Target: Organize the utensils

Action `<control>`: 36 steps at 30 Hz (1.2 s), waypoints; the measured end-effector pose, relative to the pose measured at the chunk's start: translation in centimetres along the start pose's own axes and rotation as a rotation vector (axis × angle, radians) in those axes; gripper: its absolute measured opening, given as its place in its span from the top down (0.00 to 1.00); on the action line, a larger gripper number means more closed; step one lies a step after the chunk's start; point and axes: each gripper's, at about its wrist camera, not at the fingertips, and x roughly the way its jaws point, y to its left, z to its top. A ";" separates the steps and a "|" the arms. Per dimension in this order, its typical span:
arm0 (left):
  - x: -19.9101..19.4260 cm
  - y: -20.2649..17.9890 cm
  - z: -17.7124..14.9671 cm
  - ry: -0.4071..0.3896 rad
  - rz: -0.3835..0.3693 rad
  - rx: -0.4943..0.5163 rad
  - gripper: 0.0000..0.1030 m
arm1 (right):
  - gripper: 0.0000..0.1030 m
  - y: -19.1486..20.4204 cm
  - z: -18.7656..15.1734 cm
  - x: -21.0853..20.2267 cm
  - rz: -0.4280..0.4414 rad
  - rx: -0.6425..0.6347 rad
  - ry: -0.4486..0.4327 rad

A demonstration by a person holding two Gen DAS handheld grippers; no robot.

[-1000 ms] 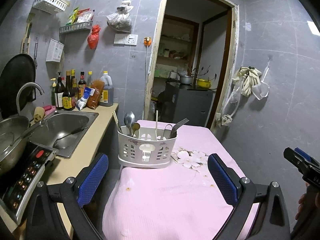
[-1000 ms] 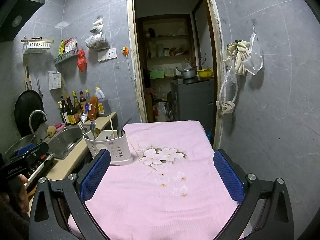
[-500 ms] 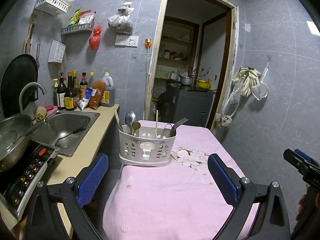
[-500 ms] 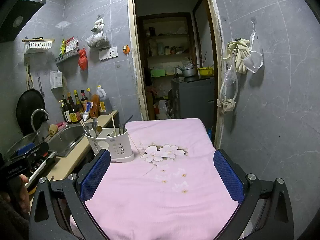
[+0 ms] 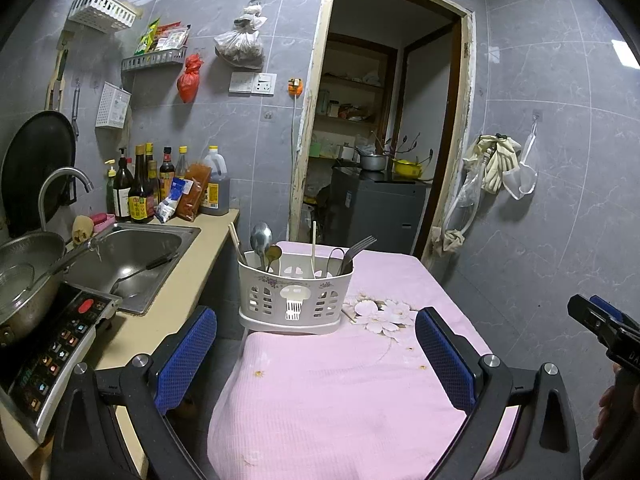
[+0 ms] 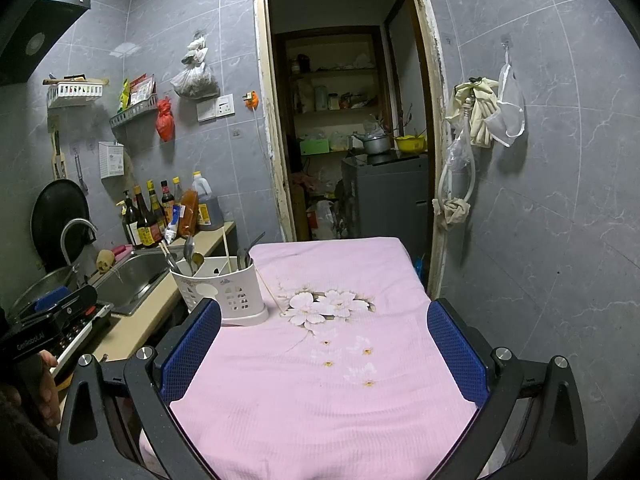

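A white slotted utensil caddy stands at the left far side of the pink-clothed table. It holds a large spoon, a fork, chopsticks and other utensils. One thin stick lies on the cloth beside the caddy. My left gripper hangs open just short of the caddy, with nothing between its blue pads. My right gripper is open too, over the flower print on the cloth, and the caddy sits off its left finger. Each view catches the other gripper at its edge, held in a hand.
Left of the table runs a counter with a steel sink, in which lies a spatula. An induction cooker carries a pot, and sauce bottles stand at the wall. An open doorway lies behind the table, a grey tiled wall to the right.
Both views have drifted only slightly. Both grippers are still open, and the caddy and utensils have not moved.
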 end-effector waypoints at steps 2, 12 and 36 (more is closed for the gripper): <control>-0.1 0.0 0.0 0.001 0.000 0.000 0.03 | 0.02 0.0 -0.1 -0.1 0.000 0.000 0.001; 0.0 0.1 0.0 0.000 -0.001 0.001 0.03 | 0.02 0.0 -0.1 -0.2 -0.001 -0.001 0.001; 0.0 0.1 -0.1 0.000 0.000 0.002 0.03 | 0.02 0.0 0.1 -0.1 0.000 0.001 0.004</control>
